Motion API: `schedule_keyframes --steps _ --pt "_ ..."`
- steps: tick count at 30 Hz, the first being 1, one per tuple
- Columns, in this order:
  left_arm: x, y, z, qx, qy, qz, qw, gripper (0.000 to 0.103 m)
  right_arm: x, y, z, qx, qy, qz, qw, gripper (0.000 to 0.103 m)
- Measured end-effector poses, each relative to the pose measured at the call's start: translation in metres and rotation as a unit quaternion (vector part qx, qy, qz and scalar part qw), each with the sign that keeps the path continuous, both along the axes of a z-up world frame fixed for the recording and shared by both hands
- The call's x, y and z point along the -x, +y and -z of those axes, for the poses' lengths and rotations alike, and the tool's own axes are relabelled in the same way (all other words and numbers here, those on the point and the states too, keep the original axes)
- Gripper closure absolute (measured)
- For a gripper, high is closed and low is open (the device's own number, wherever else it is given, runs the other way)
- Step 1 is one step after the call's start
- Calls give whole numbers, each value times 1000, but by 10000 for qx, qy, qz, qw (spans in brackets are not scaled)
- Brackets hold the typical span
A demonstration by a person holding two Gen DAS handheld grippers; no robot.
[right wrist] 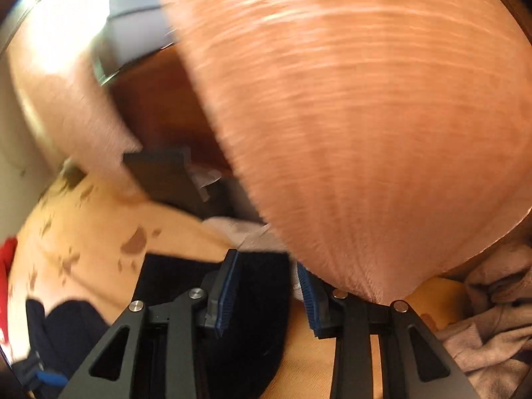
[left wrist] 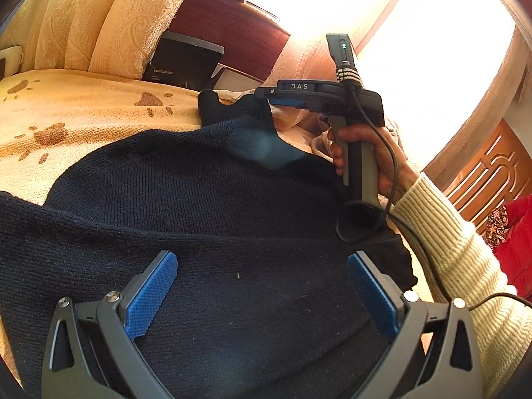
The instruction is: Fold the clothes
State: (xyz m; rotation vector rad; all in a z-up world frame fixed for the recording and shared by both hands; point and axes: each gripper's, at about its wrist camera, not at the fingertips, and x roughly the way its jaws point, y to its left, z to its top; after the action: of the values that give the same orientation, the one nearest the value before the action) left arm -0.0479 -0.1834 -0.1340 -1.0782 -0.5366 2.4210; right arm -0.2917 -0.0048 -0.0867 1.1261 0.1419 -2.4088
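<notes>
Bed [left wrist: 83, 113] with paw-print blanket carries the navy sweater [left wrist: 206, 206], spread flat across it. Big pink pillow [right wrist: 349, 116] fills most of the right view, blurred. Left tongs [left wrist: 262, 286] spread wide just over the sweater, nothing gripped. Right tongs [right wrist: 266, 279] partly spread at the sweater's far edge; cloth lies between the pads, contact unclear.

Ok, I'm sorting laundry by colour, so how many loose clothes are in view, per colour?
Navy sweater: 1
Pale grey crumpled garment: 1
Red cloth: 1
Total: 3
</notes>
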Motion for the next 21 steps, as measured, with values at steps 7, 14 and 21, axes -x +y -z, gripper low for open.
schedule_keyframes --steps 7,14,21 --pt "-1 0 -2 8 -2 -14 10000 0 3 2 11 275 -490 -419 9975 66" --pt "1 -1 -2 -19 -2 -14 10000 0 11 -1 22 171 -647 -343 9972 60" --pt "3 -2 -2 -29 -3 -23 10000 0 -8 6 -6 287 -123 -426 9986 92"
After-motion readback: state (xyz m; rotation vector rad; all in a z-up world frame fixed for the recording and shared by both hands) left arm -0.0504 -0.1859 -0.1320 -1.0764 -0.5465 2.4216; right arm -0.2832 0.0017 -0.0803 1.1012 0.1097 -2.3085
